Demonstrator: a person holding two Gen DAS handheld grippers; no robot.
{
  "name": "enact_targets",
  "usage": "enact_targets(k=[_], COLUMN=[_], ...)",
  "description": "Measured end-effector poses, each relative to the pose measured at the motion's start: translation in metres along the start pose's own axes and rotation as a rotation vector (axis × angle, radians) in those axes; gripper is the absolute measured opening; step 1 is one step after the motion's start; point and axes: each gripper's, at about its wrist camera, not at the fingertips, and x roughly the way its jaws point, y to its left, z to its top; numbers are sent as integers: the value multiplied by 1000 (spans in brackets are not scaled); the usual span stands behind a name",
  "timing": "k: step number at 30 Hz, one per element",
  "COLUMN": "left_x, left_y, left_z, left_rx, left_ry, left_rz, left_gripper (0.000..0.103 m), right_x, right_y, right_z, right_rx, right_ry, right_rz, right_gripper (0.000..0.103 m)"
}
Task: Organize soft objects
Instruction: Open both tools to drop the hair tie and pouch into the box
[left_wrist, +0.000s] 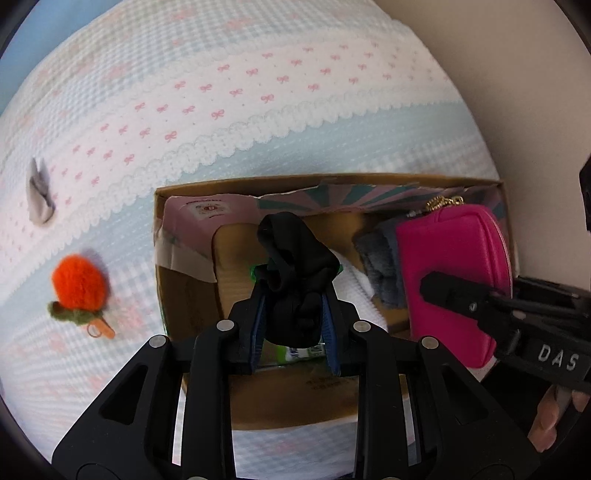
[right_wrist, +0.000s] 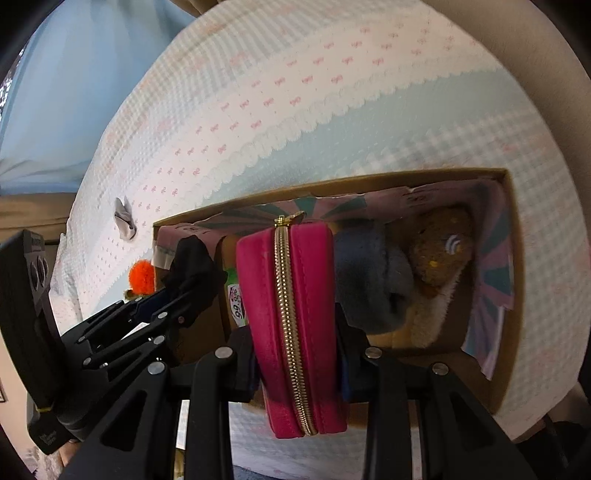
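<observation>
Nearest to you, your left gripper (left_wrist: 293, 295) is clenched on a bunch of black fabric (left_wrist: 293, 258), which stands up between the blue pads and hangs over the near left part of the cardboard box (left_wrist: 332, 402). Your right gripper (right_wrist: 299, 354) is grasping the pink zip pouch (right_wrist: 291, 314) from both sides; the pouch stands on its edge with the gold zipper facing up, over the near wall of the box. In the left wrist view the same pouch (left_wrist: 450, 273) sits at the right side of the box, with one black finger of the right gripper across it.

Inside the box, just behind the pouch, there is a grey-blue plush piece (right_wrist: 373, 284), and to the right of it a brown plush toy (right_wrist: 441, 258) on something cream and fuzzy. A white ribbed cloth (left_wrist: 356, 291) lies under the black fabric.

Left of the box, on the bedspread (left_wrist: 258, 110) with pink bows, rests an orange pom-pom charm (left_wrist: 79, 284). Farther left lies a small grey cloth item (left_wrist: 40, 199), well apart from the box
</observation>
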Motion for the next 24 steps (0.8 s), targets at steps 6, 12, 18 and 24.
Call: enact_targets(k=[6,12,18,24], left_x=[1,-6,-15,-31], left_y=[-7,-7,-13,-15], left_z=[1,4,0,-6], left_rx=[70,82,109,118], left_ry=[20,29,28,-1], left_rz=[50,20,26,28], left_gripper=[103,103,103,103], right_x=[6,-16,-20,-24], right_y=[-7,-12,-17,-11], right_z=[8,11,4,-5], right_rx=[21,-28,-38,-58], right_ry=[8,-76,-94,-113], right_rz=[22,-24,-19,-39], right_gripper=[52,92,92,92])
